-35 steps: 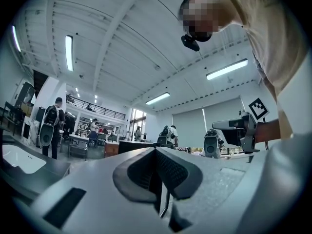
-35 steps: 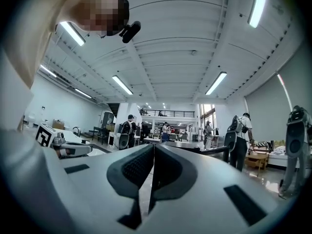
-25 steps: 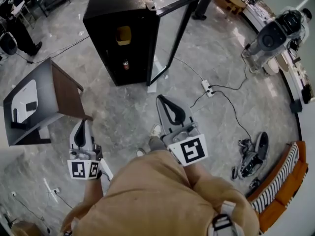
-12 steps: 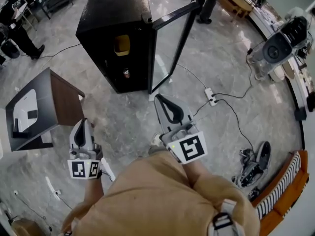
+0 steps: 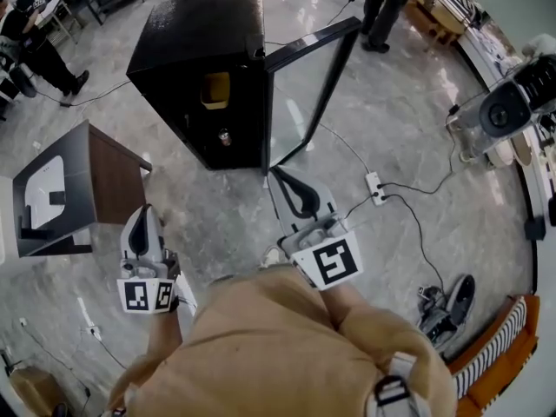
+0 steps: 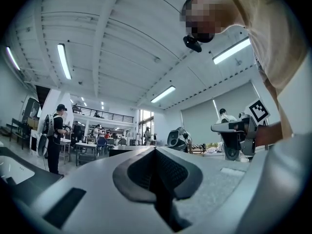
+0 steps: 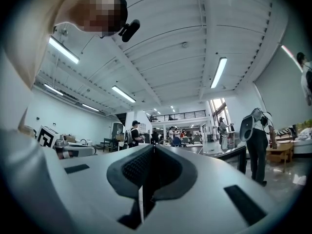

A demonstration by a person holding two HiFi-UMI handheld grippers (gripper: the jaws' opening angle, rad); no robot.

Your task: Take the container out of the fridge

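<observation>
Left claw (image 5: 143,212) and right claw (image 5: 280,177): I am holding both pressed together, nothing between the jaws, both pointing ahead over the floor. The fridge (image 5: 195,42) is standing ahead, well apart from both claws, its door (image 5: 308,81) hanging open. The yellow container (image 5: 216,89) is sitting on the upper shelf inside, with a small can (image 5: 224,135) below it. I am reading this as the approach step, with no grasp begun. The next move is calling for closing the gap, spreading one claw, and reaching in beside the door.

glossy marble floor (image 5: 400,120); matt black fridge (image 5: 204,33); glass door (image 5: 304,89)
</observation>
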